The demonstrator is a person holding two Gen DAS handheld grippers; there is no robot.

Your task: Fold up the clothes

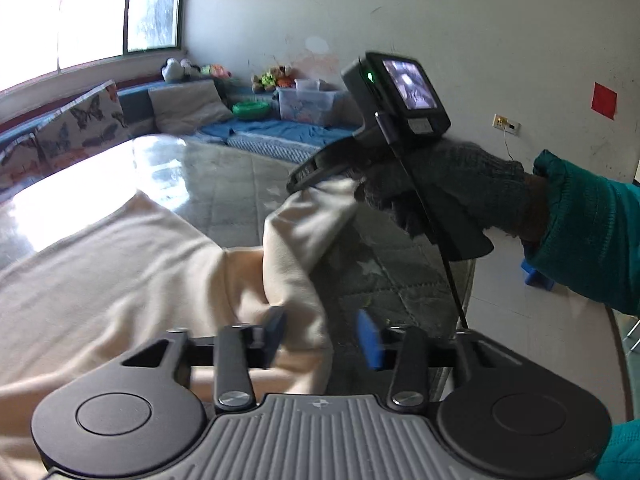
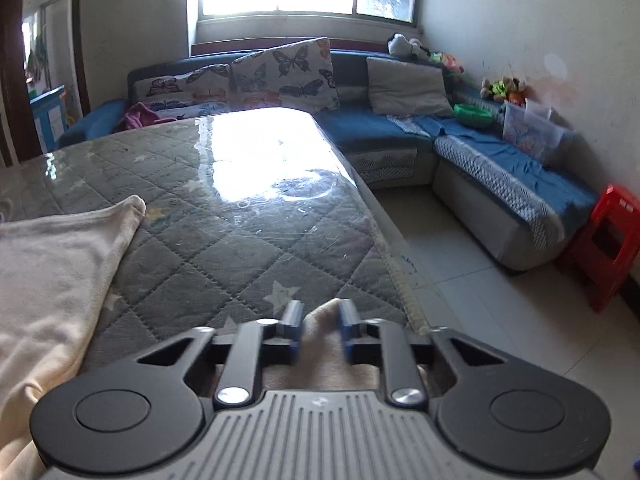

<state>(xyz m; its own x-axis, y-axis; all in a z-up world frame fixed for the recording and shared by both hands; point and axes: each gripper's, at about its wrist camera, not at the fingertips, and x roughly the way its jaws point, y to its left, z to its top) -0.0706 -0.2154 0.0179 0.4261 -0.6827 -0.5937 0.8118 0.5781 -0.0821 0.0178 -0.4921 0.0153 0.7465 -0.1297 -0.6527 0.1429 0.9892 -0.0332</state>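
Observation:
A cream garment (image 1: 120, 272) lies on the table, which has a grey quilted cover (image 1: 224, 184) under clear plastic. My left gripper (image 1: 323, 336) is open. A fold of the garment hangs between its blue pads, against the left one and apart from the right one. A gloved hand (image 1: 448, 184) with a teal sleeve holds my right gripper (image 1: 298, 182), which lifts a corner of the garment above the table. In the right wrist view my right gripper (image 2: 321, 326) is shut on that cream fold. The rest of the garment (image 2: 52, 264) lies flat at the left.
The table's right edge (image 2: 384, 240) drops to a tiled floor. A blue corner sofa (image 2: 380, 128) with cushions runs behind and to the right. A red plastic stool (image 2: 612, 240) stands at the far right. A clear storage box (image 1: 308, 104) sits on the sofa.

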